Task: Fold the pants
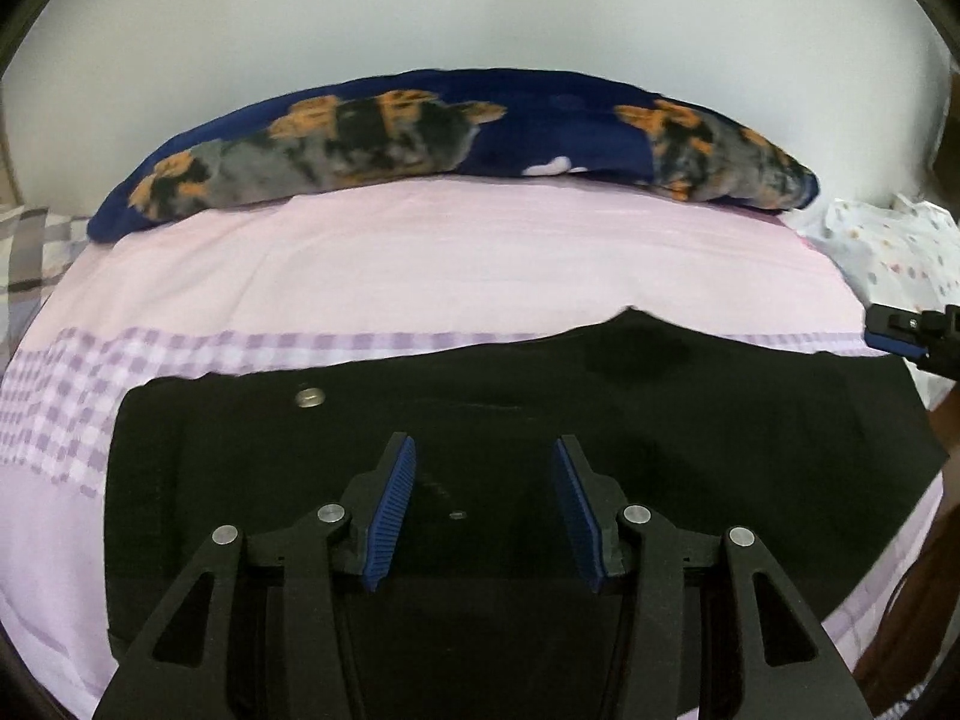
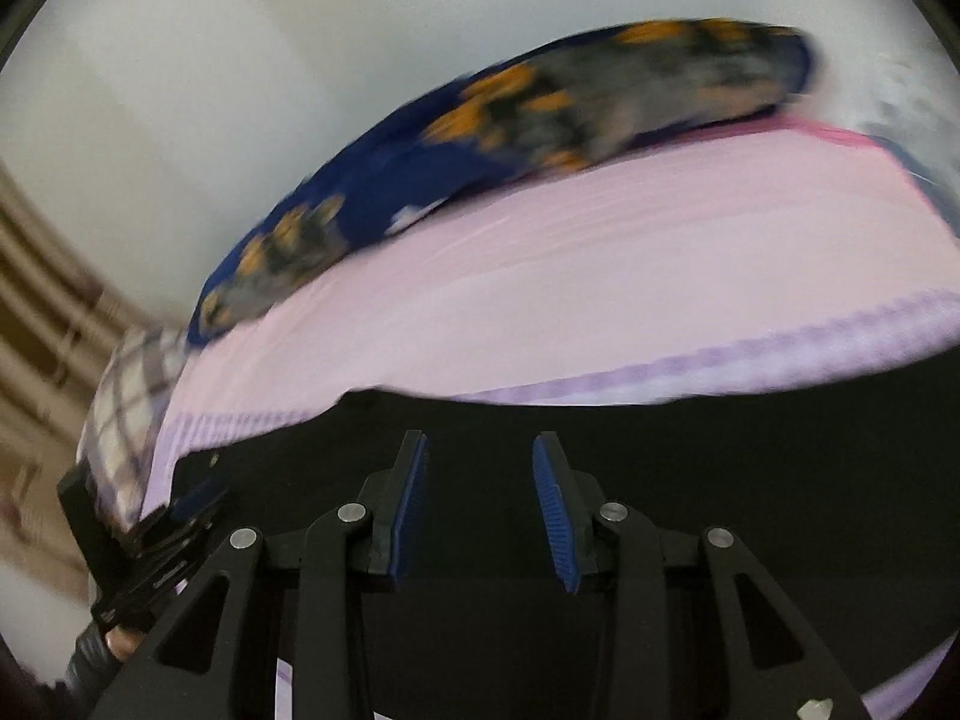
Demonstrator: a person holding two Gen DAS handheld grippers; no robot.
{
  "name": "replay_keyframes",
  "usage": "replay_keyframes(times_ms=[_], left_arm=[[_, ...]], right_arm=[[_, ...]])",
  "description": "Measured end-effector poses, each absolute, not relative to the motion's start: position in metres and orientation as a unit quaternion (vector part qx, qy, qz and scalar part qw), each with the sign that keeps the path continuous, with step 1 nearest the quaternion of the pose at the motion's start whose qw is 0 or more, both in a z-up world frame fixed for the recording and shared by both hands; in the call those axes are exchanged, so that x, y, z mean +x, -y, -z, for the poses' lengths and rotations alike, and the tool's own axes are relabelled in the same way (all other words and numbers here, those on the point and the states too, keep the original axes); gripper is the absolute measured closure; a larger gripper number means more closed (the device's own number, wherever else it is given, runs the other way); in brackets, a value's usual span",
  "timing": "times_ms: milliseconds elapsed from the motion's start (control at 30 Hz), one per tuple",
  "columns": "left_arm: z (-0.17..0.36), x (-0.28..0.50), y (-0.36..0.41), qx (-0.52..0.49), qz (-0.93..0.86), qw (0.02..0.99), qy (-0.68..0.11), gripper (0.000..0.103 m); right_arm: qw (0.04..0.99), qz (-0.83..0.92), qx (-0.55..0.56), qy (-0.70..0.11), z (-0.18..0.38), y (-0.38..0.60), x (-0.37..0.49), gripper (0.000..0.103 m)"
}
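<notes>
Black pants are lying flat on the bed, apparently already folded into a compact slab, while the left tool and right tool are hovering over them, both spread and gripping nothing; any further folding appears still pending.

Colours and patterns, bed surface
Pants black; sheet pale pink with lilac check band; blanket navy, orange-grey blotches; plaid cloth at left edge.

plain white wall up top, bed in pink sheet below, navy dog-print blanket along the wall
</notes>
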State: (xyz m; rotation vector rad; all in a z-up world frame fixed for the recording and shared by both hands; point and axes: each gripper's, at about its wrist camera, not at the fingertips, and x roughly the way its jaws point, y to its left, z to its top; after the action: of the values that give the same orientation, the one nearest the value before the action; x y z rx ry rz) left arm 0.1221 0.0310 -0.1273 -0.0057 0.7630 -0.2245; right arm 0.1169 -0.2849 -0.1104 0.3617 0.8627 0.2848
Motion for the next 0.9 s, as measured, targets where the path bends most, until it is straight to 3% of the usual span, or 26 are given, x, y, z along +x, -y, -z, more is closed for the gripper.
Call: replay_keyframes(times_ms=[367,600,767,800,833,900], left_arm=[[0.137,0.129,-0.045,0.018,0.108,0.917,-0.384,0.054],[0.114,0.124,-0.004,0.034,0.226,0.908,-0.351,0.054],[0.127,0.136,0.024,0.049,0.255,0.89,-0.376,0.054],[0.13,0.138,0.024,0.049,0.252,0.887,-0.383,0.054],[0.135,0.141,0.021,0.044,0.249,0.885,-0.392,0.054],[0.137,0.142,0.013,0.036,0.248,0.885,-0.393,0.054]], right_arm=[[0.847,-0.226,0.079,-0.474,0.133,0.177,0.192,0.065],[0.83,-0.246,0.045,-0.499,0.151,0.161,0.219,0.065],[0.818,-0.266,0.035,-0.509,0.16,0.155,0.231,0.065],[0.819,-0.269,0.033,-0.506,0.16,0.154,0.231,0.068],[0.824,-0.271,0.031,-0.497,0.158,0.154,0.231,0.084],[0.825,-0.278,0.04,-0.49,0.154,0.158,0.233,0.09]])
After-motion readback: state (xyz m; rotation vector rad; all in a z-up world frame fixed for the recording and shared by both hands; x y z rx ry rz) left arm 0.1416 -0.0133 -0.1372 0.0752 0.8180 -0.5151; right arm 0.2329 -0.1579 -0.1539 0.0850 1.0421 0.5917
